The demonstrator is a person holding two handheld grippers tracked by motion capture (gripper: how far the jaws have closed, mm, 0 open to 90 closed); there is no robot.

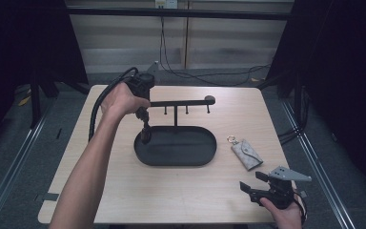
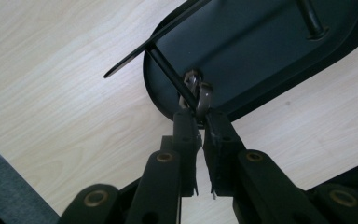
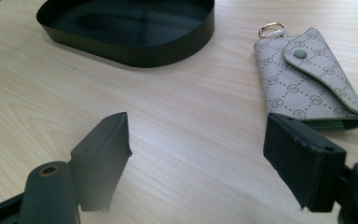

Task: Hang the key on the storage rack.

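Tray (image 1: 205, 151) holds nothing; left tool (image 2: 196, 122) grips clasp (image 2: 201, 99) above.

Pale wooden table (image 1: 124, 200) on grey floor (image 1: 9, 143); black curtains (image 1: 343, 71) either side, beige panelled wall (image 1: 219, 38) behind, cables (image 1: 195, 74) trailing below.

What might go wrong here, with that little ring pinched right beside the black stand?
The left gripper pinches a small metal ring only at its jaw tips, so it may slip and drop into the black tray. The ring sits against a thin hook rod; a hard pull could tip the stand. The key pouch lies near the open right gripper.
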